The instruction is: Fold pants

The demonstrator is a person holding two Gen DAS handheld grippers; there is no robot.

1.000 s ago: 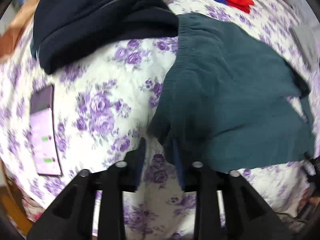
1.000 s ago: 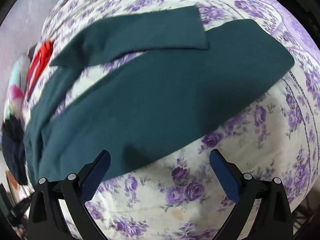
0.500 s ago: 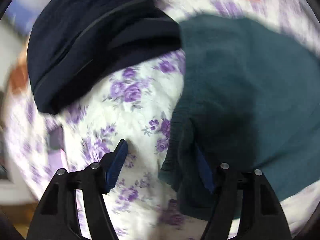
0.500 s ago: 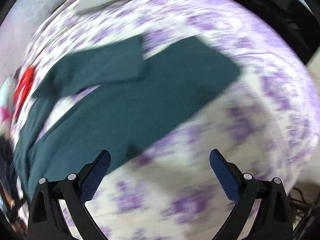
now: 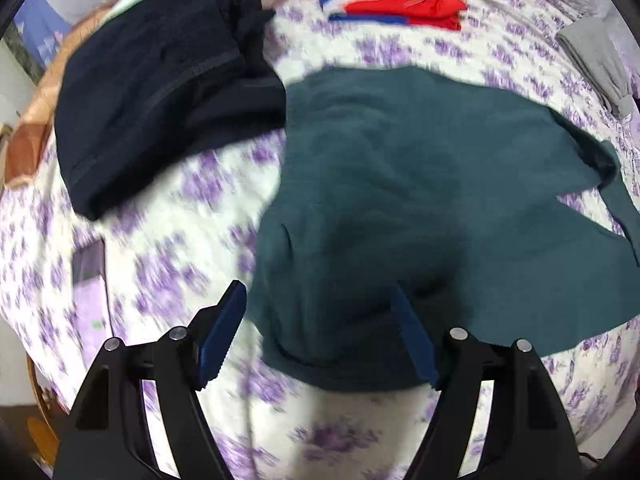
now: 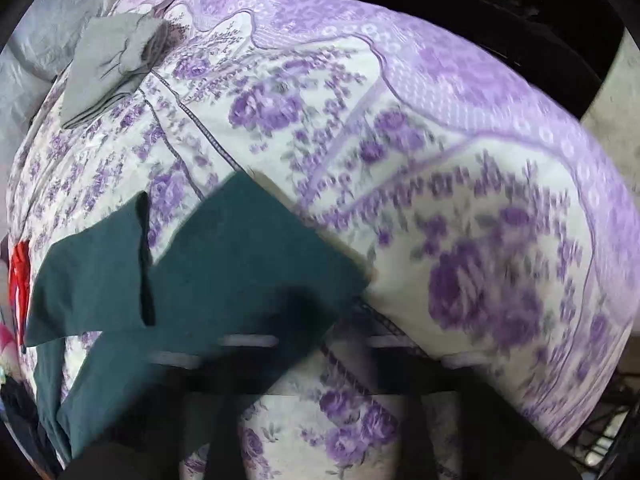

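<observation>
Dark teal pants lie spread on a purple-flowered bed sheet. In the left wrist view my left gripper is open, its jaws straddling the near edge of the waist end without closing on it. In the right wrist view the two teal leg ends lie at lower left, one leg partly folded over. My right gripper is heavily blurred at the bottom edge, near the hem corner; its jaw state cannot be read.
A dark navy garment lies at upper left beside the pants. A folded red, white and blue garment lies at the far side. Folded grey cloth lies at the back. A phone lies at the left. The bed edge runs at the right.
My left gripper opened from shut and moved over the waist edge of the pants. My right gripper swept right toward the leg hems, and its view turned toward the bed's edge.
</observation>
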